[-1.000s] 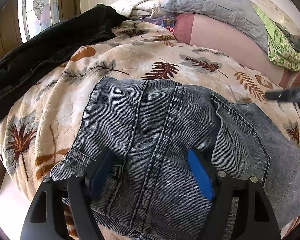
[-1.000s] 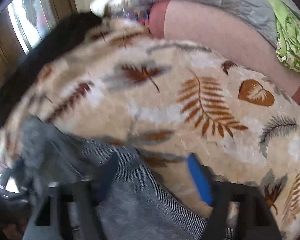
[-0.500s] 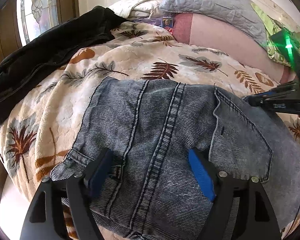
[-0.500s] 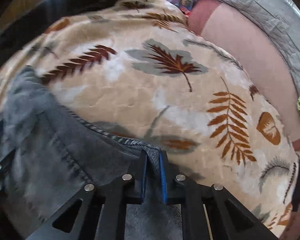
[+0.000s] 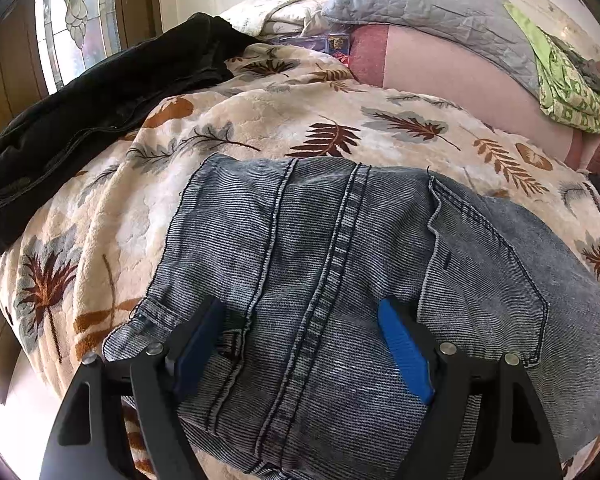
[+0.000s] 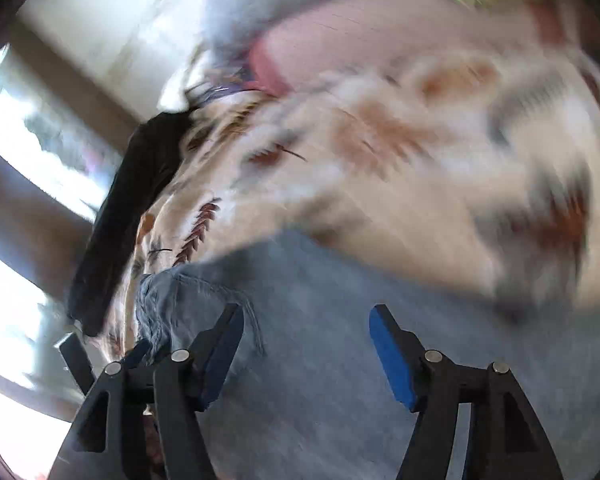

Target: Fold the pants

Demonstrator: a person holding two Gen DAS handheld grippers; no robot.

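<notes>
Grey-blue denim pants (image 5: 340, 264) lie folded on a leaf-print blanket (image 5: 260, 120), seams and a back pocket facing up. My left gripper (image 5: 300, 344) is open, its blue pads low over the near part of the pants, holding nothing. My right gripper (image 6: 306, 340) is open above the pants (image 6: 320, 360) in a blurred right wrist view, with nothing between its pads.
A black garment (image 5: 92, 108) lies along the blanket's left side near a window. A grey quilted pillow (image 5: 428, 4), a pink pillow (image 5: 440, 72) and a green patterned cloth (image 5: 572, 88) sit at the back. The bed's near-left edge drops off.
My right gripper was shut on the pants' far edge half a second ago; it has let go, opened and swung away fast. The left gripper has stayed open in place.
</notes>
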